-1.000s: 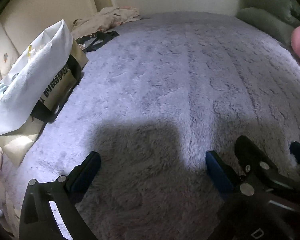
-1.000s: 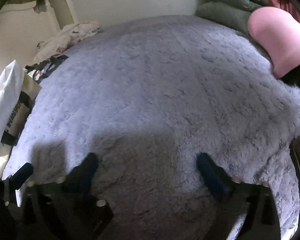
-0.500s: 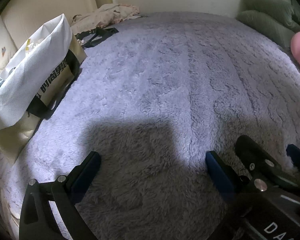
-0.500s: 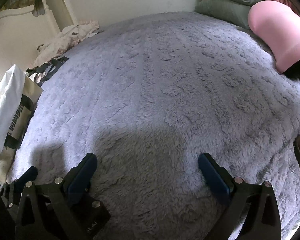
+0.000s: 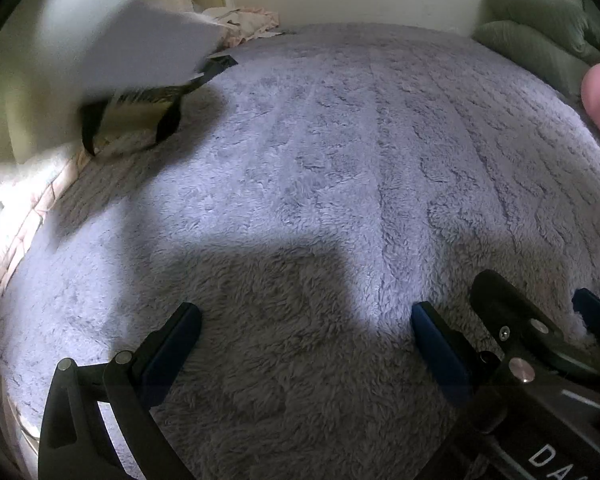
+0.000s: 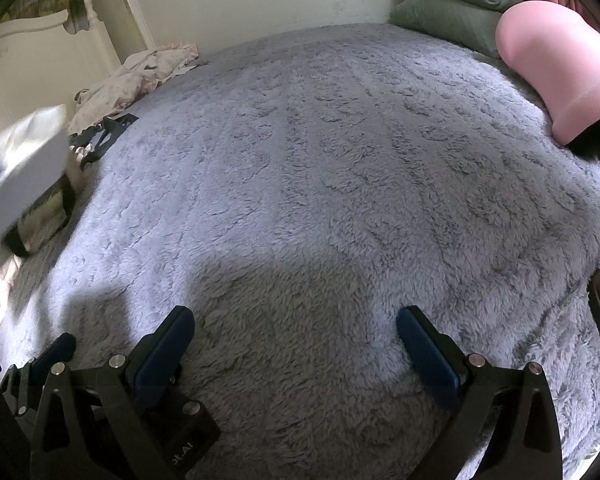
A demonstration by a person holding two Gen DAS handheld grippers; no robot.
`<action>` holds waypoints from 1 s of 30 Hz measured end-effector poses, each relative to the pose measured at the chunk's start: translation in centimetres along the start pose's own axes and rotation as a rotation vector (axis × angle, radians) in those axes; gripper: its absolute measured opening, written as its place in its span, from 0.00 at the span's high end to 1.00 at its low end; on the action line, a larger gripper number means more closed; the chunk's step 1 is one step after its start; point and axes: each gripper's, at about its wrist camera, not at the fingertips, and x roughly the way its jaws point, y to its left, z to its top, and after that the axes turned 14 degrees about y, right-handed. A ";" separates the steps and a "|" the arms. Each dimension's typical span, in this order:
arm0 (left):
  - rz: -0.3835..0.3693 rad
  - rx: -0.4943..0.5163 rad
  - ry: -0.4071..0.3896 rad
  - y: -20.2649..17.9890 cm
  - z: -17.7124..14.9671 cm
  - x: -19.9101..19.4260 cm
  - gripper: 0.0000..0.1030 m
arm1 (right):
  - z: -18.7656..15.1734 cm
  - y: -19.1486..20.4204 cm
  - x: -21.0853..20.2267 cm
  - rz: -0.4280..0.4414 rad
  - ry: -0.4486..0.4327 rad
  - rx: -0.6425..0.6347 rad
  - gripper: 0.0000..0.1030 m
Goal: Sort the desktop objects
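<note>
- The left gripper [image 5: 306,330] hangs low over the fluffy grey blanket [image 5: 340,168] with its jaws spread wide and nothing between them; the right gripper [image 6: 296,332] is just beside it, equally wide and equally empty. With the two this close side by side, a careless swing could knock one frame against the other.
- Both sets of fingertips sit just above the long pile, which looks soft and yielding, so I judge that a downward reach could snag fibres or pinch blanket rather than an object.
- No loose desktop object shows on the blanket in either view. The only likely holder of such things is the white and tan bag [image 5: 132,80] at the left edge, which is badly blurred, so its contents and opening cannot be read.
- That bag stands at the very edge of the bed, partly over a pale quilted sheet [image 5: 16,200]; a tug on its black strap could tip it off the side or spill it.
- Farther off, a black strap or garment [image 6: 104,136] and crumpled pale cloth [image 6: 140,76] lie near the headboard and could tangle the fingers.
- The green pillows [image 6: 448,4] and a person's pink sleeve [image 6: 560,64] crowd the right side, limiting room there.
</note>
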 end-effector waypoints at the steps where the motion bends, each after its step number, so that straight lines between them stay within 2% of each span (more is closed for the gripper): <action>1: 0.000 0.000 0.000 0.0 0.0 0.0 0.00 | 0.0 0.0 0.0 0.000 0.000 0.000 0.00; 30: -0.002 -0.004 0.001 0.1 0.2 -0.2 0.00 | -0.1 0.3 -0.4 0.002 -0.001 0.001 0.00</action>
